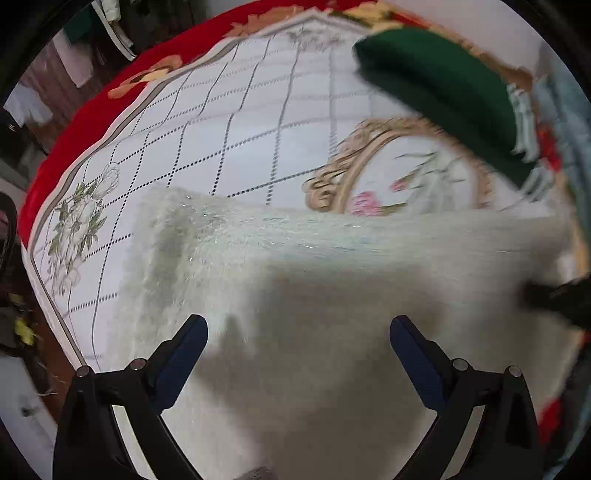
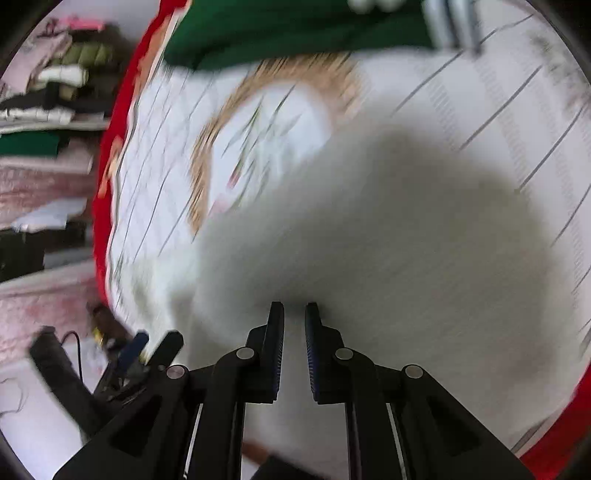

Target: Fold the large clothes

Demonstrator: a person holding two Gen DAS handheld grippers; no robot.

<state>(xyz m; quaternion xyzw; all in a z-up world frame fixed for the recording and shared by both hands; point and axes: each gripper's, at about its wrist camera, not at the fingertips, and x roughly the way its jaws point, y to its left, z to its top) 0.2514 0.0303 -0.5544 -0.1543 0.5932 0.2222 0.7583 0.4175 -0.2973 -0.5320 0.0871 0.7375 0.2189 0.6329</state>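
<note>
A fluffy white garment (image 1: 295,280) lies spread on the bed's patterned cover (image 1: 221,122). My left gripper (image 1: 298,325) is open just above the garment, with nothing between its fingers. In the right wrist view, which is blurred by motion, my right gripper (image 2: 294,314) has its jaws nearly together over the white garment (image 2: 369,240); whether cloth is pinched between them does not show. The right gripper also shows as a dark blur at the right edge of the left wrist view (image 1: 561,295). The left gripper shows at lower left of the right wrist view (image 2: 147,347).
A folded dark green garment (image 1: 443,92) lies on the far side of the bed, also in the right wrist view (image 2: 295,33). The cover has a red border (image 1: 74,125). Stacked clothes on shelves (image 2: 55,92) stand beside the bed.
</note>
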